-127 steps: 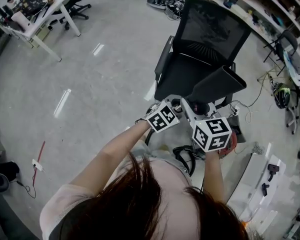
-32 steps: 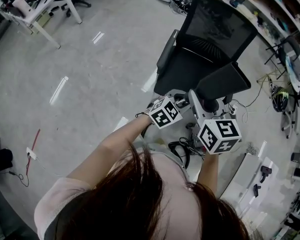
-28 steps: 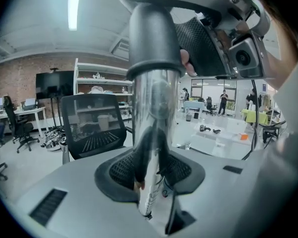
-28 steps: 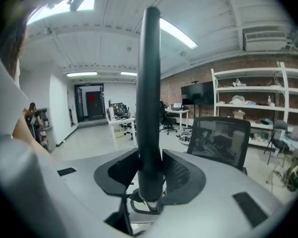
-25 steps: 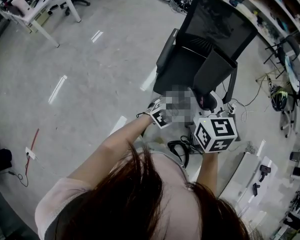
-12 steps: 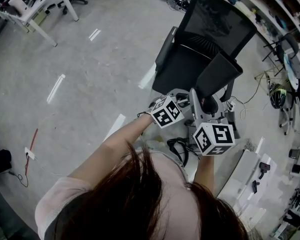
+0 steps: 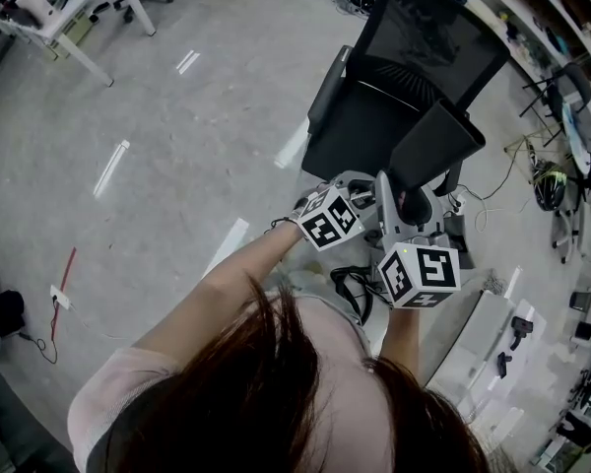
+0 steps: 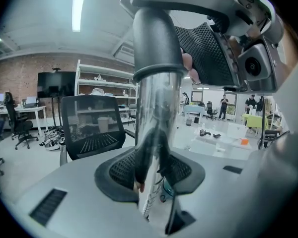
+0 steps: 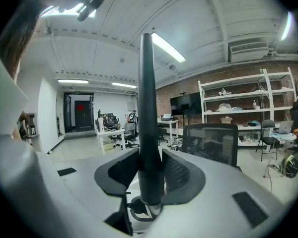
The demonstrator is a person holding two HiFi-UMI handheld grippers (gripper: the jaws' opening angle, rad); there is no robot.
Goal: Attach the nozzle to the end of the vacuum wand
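Nozzle (image 9: 148, 108), dark tapered plastic, tight in right hand-held gripper (image 9: 151, 175); shiny tubular metal wand (image 8: 156, 108) tight in left hand-held gripper (image 8: 154, 172)

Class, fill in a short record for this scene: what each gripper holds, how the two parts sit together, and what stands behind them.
Left gripper: shut on the shiny wand
Right gripper: shut on the dark nozzle
Parts: the nozzle's neck meets the wand's end; whether it is fully seated cannot be told
Behind: black office chair on a grey floor
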